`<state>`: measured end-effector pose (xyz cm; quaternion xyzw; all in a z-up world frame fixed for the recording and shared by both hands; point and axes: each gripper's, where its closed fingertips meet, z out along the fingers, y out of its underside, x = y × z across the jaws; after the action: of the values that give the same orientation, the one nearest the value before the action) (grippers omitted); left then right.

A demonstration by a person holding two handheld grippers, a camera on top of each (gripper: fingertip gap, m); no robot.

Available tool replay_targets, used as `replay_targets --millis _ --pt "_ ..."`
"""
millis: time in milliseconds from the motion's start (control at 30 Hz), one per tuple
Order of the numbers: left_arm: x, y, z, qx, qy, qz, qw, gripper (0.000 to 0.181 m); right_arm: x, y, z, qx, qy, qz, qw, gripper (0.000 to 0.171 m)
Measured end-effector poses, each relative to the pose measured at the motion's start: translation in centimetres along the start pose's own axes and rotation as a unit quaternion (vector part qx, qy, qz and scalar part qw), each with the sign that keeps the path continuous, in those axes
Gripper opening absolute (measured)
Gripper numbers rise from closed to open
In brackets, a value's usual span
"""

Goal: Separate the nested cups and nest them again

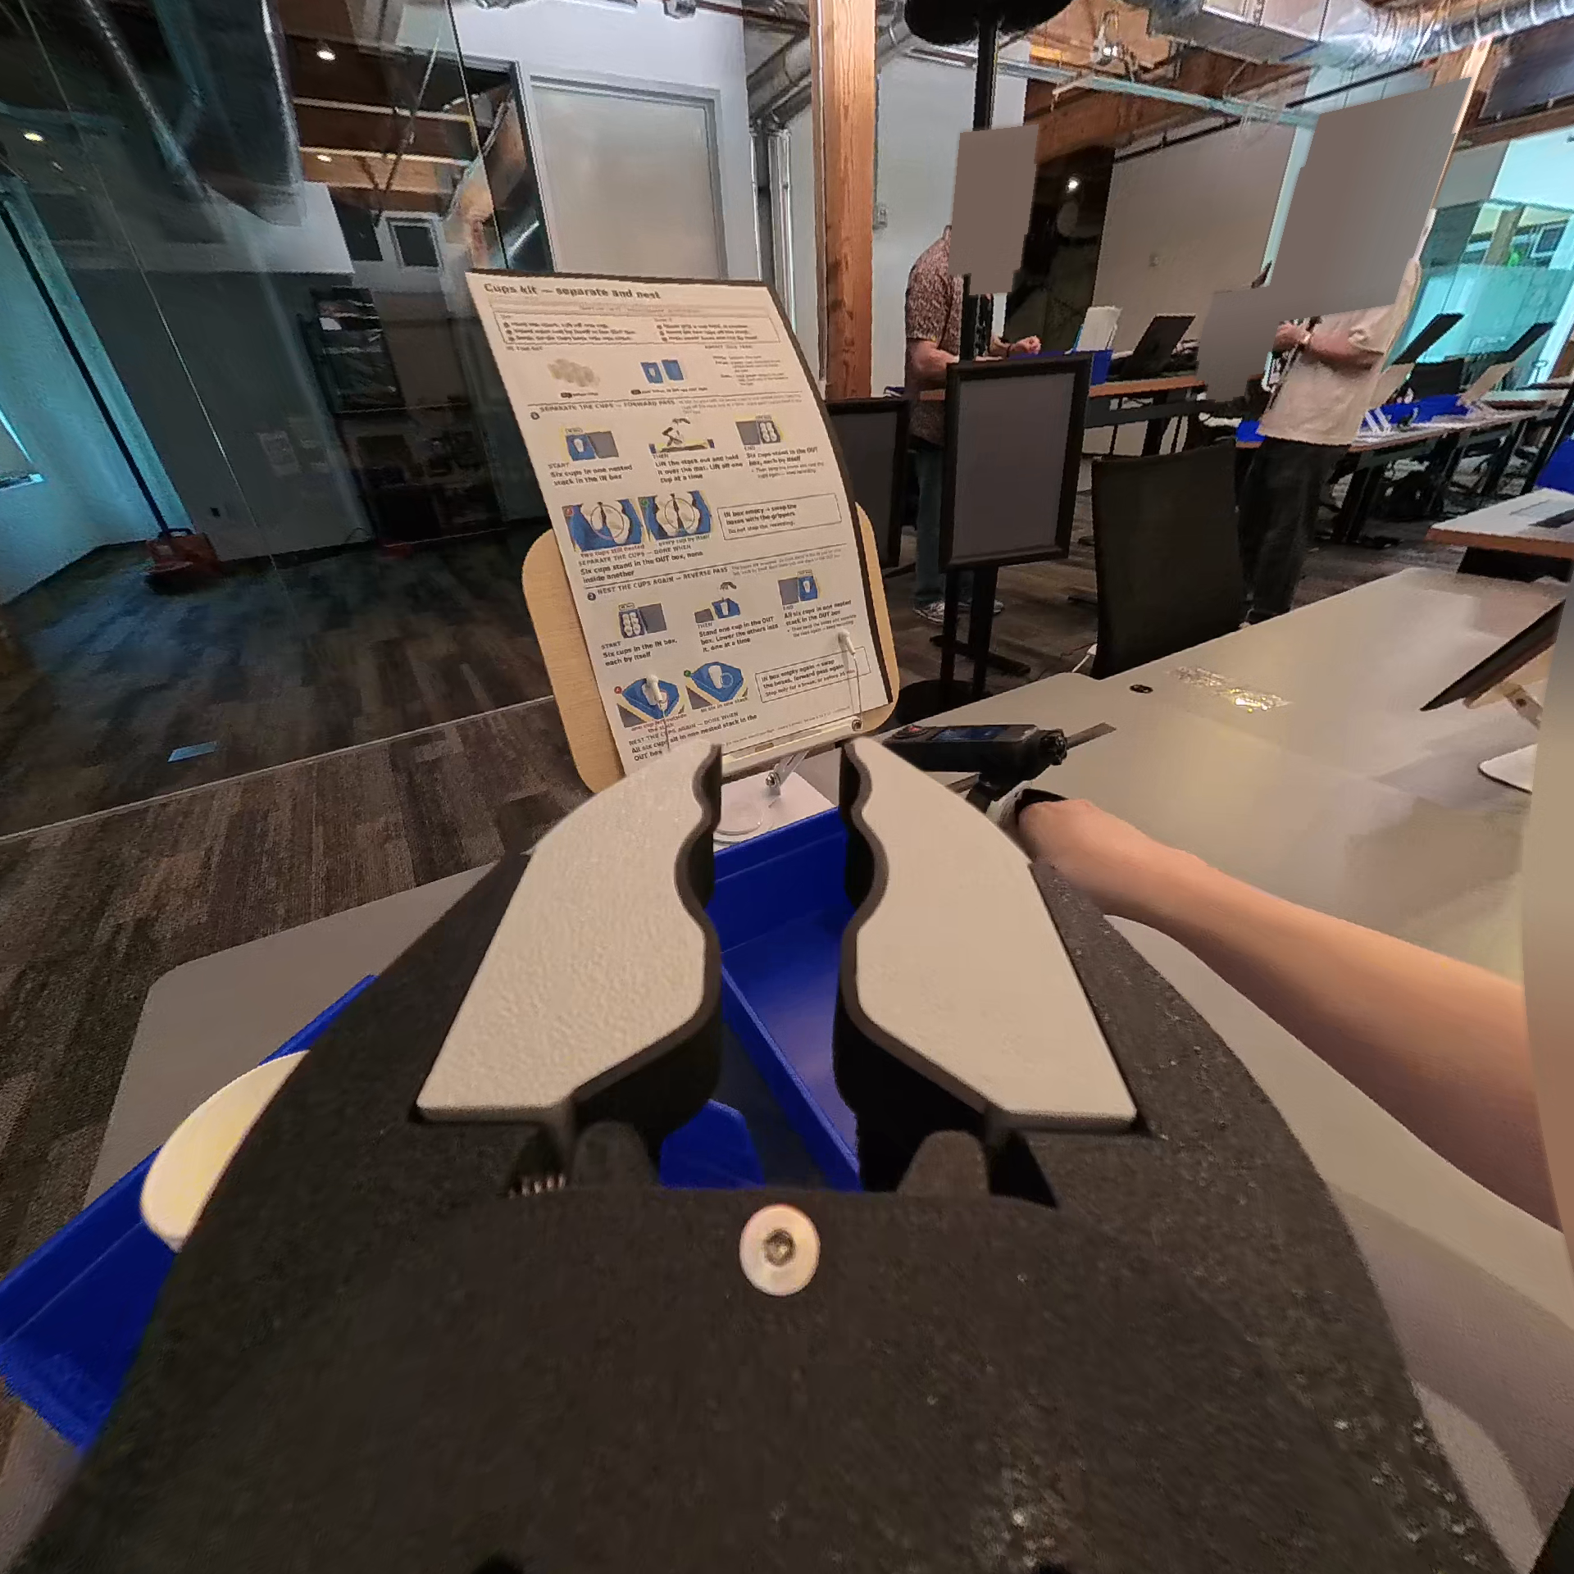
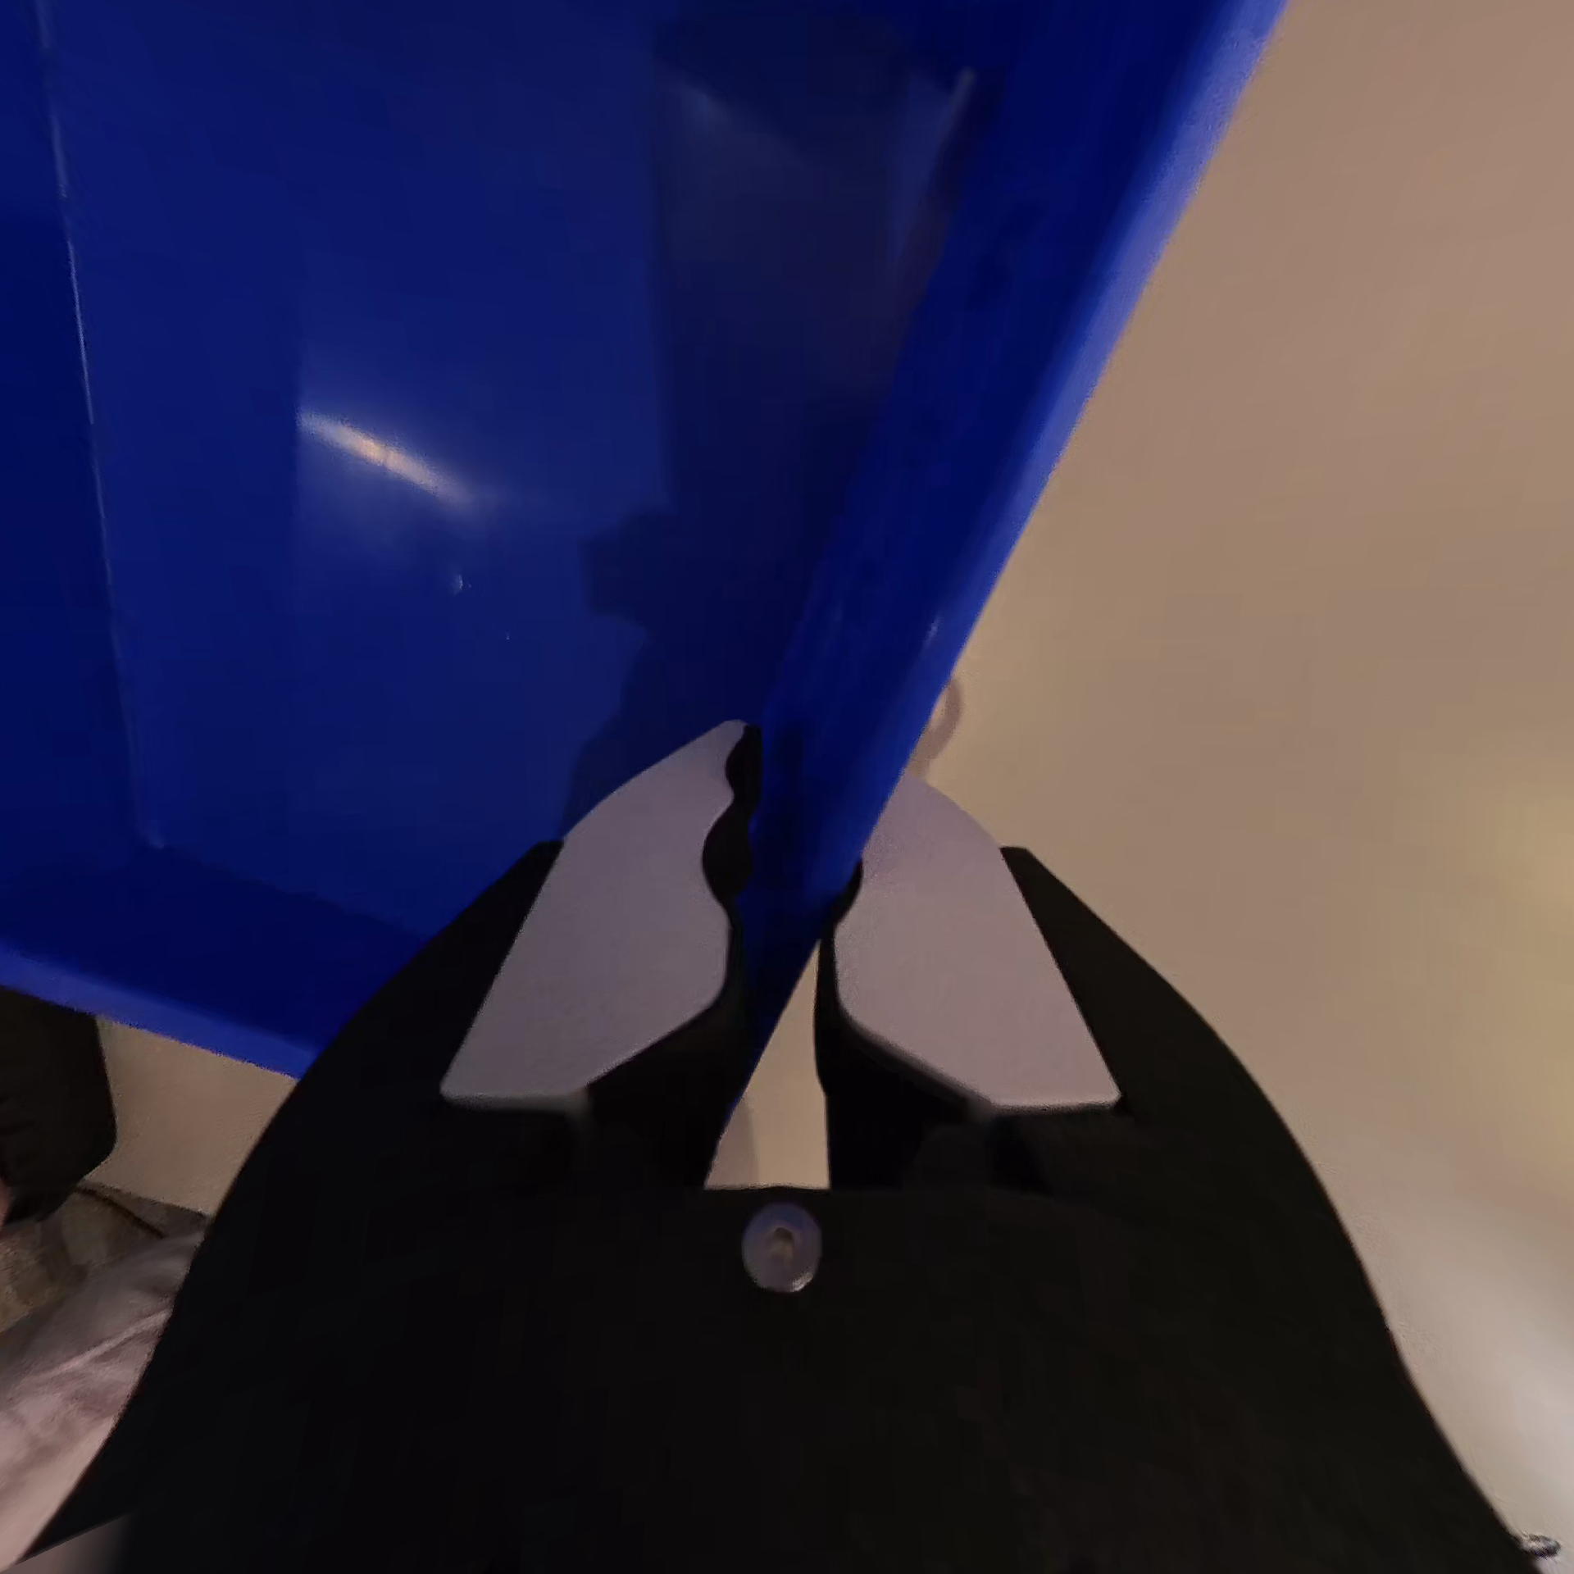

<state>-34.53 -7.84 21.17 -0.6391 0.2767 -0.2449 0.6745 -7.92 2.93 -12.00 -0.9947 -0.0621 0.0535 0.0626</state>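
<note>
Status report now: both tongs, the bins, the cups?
Left tongs open, empty, above a blue bin. Right tongs shut on blue bin wall. One white cup partly visible at left. Nothing blocking.

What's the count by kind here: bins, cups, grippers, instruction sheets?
Blue bins: 2, left bin, right bin
Cups: 1 in view, white cup
Grippers: 2, left gripper, right gripper
Sheets: 1, instruction sheet
Total: 6

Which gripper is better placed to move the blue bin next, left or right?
Right. The right gripper is already shut on the wall of the blue bin, one finger inside and one outside. The left gripper hangs open above a bin, gripping nothing.
</note>
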Motion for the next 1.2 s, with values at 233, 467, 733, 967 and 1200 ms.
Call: replay_targets --millis 233,467,733,967,1200 --pt "1.1 0.5 1.2 -0.015 0.009 0.016 1.0 0.026 3.3 0.9 -0.4 -0.018 -0.024 0.007 1.0 0.007" --pt "2.0 0.7 2.2 -0.022 0.013 0.031 0.999 0.026 11.7 4.1 -1.6 -0.029 -0.006 0.048 0.998 0.006" --pt "2.9 1.6 4.0 -0.045 0.025 0.034 0.998 0.026 22.3 9.4 -3.3 -0.028 0.007 0.128 0.991 0.006" --pt "3.6 2.5 5.5 -0.067 0.021 0.049 0.996 0.026 29.6 12.6 -4.3 -0.012 0.013 0.178 0.984 0.006" --pt "4.0 3.7 7.3 -0.097 0.009 0.066 0.993 0.025 33.7 13.8 -4.9 0.003 0.007 0.185 0.983 0.006"
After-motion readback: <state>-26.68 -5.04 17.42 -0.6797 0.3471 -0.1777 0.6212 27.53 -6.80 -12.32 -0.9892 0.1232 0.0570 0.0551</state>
